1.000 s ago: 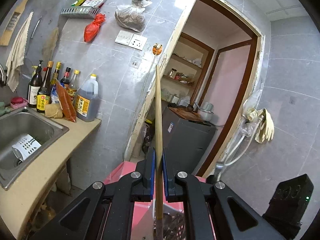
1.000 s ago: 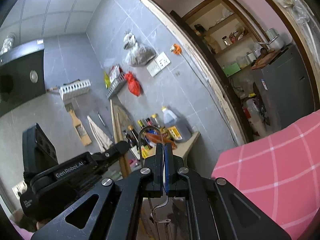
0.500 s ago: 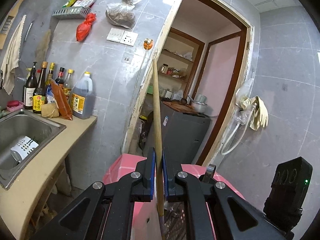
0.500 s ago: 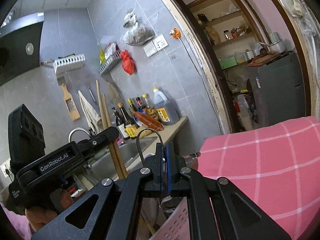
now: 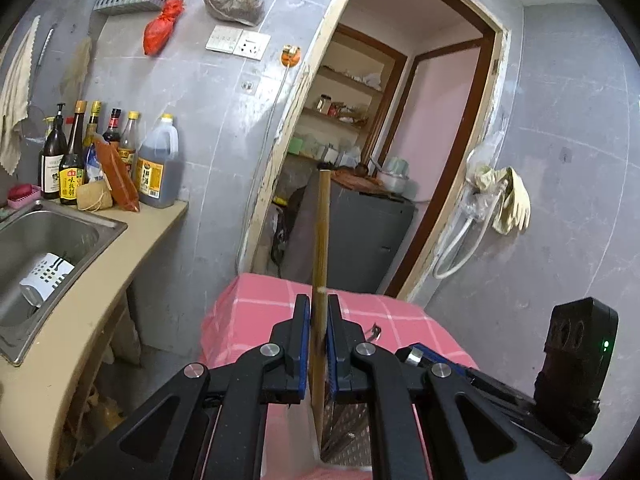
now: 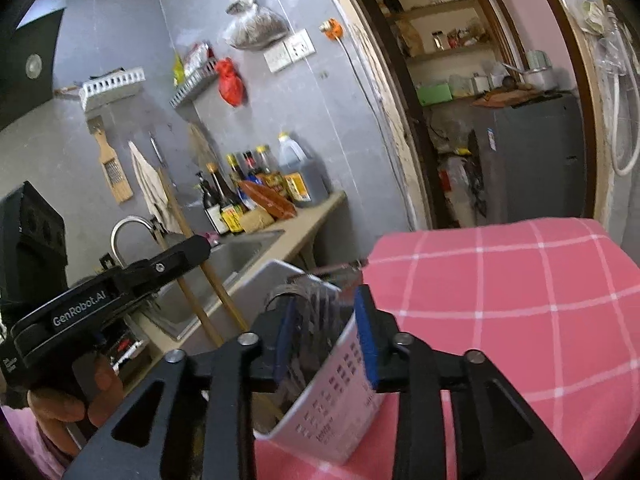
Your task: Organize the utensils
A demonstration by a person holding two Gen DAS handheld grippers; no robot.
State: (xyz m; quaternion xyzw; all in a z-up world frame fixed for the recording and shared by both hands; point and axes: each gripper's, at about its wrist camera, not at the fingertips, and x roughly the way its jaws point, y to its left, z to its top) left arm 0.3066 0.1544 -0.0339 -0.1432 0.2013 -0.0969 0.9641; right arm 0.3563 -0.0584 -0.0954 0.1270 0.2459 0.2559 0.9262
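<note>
Far left: steel sink [image 5: 48, 240] set in the beige counter [image 5: 80, 312], a white perforated holder [image 5: 44, 276] lying in it on its side. Sauce bottles [image 5: 100, 152] line the counter's back edge.

Left hand-held gripper [image 5: 319, 320]: jaws pinched on wooden chopsticks [image 5: 321, 232], held nearly upright, lower ends reaching down toward a white utensil caddy [image 6: 336, 392]. The right wrist view shows two sticks [image 6: 208, 288] slanting down beside the caddy's left rim; whether their tips are inside cannot be told.

Centre: the caddy stands on the pink checked cloth [image 6: 520, 320] near the table's left edge. Dark metal utensils [image 6: 316, 300], wire-handled, already stand inside it, crowded.

Right hand-held gripper [image 6: 326, 332]: jaws have just been opening and now stand spread above the caddy's mouth, nothing pressed between the pads; the utensil handles sit below and between them, apparently let go.

Progress, as judged: metal utensils are in the caddy; the chopsticks are not yet released. What remains is lowering them in and opening the left jaws. The holder in the sink looks untouched.
</note>
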